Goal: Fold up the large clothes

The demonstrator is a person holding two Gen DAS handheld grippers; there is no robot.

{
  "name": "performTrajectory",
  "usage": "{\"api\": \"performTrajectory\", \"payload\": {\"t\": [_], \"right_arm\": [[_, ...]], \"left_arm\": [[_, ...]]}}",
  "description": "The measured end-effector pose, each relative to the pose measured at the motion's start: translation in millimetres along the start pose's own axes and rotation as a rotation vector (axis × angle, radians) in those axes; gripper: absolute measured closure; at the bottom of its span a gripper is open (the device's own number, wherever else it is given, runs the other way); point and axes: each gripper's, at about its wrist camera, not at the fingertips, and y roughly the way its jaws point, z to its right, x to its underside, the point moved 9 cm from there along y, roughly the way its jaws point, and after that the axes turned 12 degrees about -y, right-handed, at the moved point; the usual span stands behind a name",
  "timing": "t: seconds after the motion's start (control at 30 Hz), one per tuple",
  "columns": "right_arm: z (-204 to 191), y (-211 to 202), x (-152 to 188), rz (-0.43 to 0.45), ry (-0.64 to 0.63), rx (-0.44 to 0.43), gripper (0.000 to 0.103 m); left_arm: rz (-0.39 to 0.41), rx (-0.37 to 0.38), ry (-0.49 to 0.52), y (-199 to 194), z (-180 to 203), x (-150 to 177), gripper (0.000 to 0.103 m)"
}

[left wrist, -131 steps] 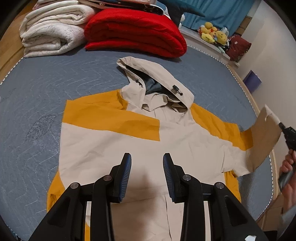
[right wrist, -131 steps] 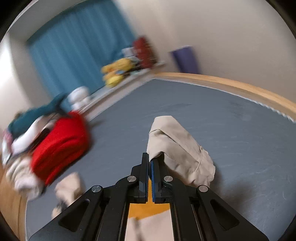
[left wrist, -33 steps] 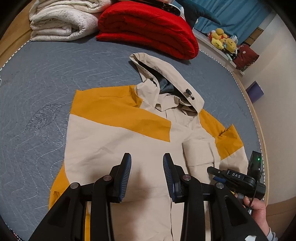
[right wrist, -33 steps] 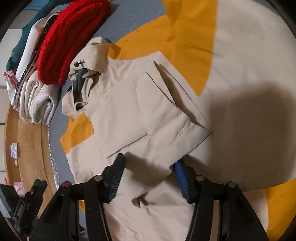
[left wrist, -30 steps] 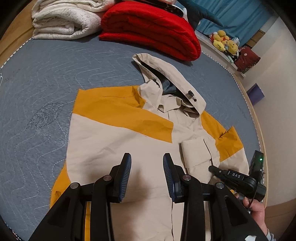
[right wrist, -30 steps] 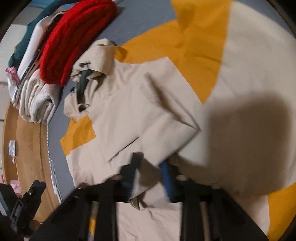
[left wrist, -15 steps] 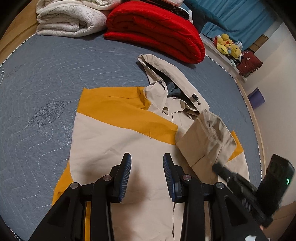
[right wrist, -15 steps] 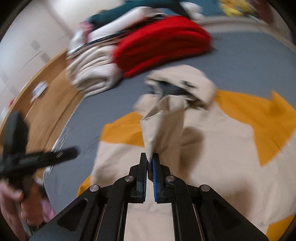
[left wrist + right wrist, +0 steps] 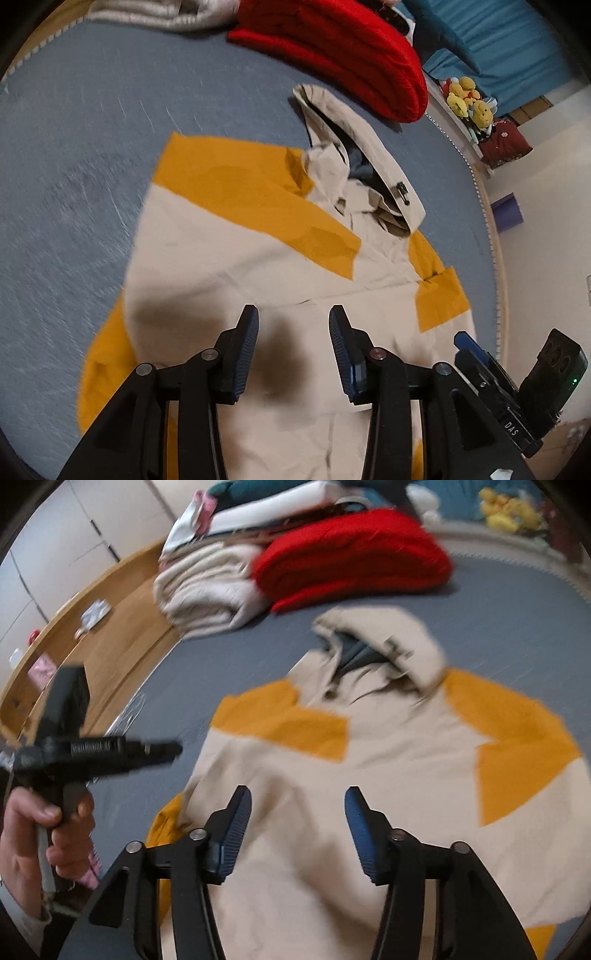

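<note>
The beige-and-yellow jacket [image 9: 258, 266] lies flat on the grey mattress [image 9: 74, 155], its hood toward the red blanket [image 9: 332, 48]. Above the jacket's lower body, the left gripper [image 9: 293, 347] hovers with fingers spread and empty. The right gripper [image 9: 297, 827], beside it over the jacket, has just opened its fingers, nothing between them.

Lettering: "DAS"
Bearer: black plastic body of the right gripper [image 9: 480, 354], at five o'clock, left wrist view
</note>
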Motion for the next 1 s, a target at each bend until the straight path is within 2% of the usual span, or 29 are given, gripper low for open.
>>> {"api": "performTrajectory", "payload": {"t": [0.13, 0.33, 0.4, 0.53, 0.83, 0.9, 0.97, 1.0], "right_arm": [[10, -12, -4, 0.01, -0.002, 0.015, 0.047], [23, -22, 2, -0.003, 0.004, 0.032, 0.047], [29, -25, 3, -0.004, 0.017, 0.04, 0.047], [37, -23, 4, -0.009, 0.038, 0.059, 0.047], [36, -9, 6, -0.032, 0.04, 0.098, 0.047], [37, -7, 5, -0.034, 0.04, 0.1, 0.047], [38, -5, 6, -0.035, 0.044, 0.104, 0.047], [39, -5, 6, -0.036, 0.047, 0.107, 0.047]], "left_arm": [[-0.084, -0.005, -0.005, 24, 3, 18, 0.06], [-0.145, -0.193, -0.037, 53, -34, 40, 0.06], [-0.16, -0.224, -0.074, 58, -50, 46, 0.06], [-0.207, -0.22, -0.122, 67, -58, 57, 0.06], [-0.216, -0.273, -0.083, 76, -63, 63, 0.06], [-0.211, -0.272, -0.073, 75, -62, 62, 0.066], [-0.201, -0.272, -0.058, 73, -59, 60, 0.083], [-0.188, -0.279, -0.045, 70, -57, 58, 0.087]]}}
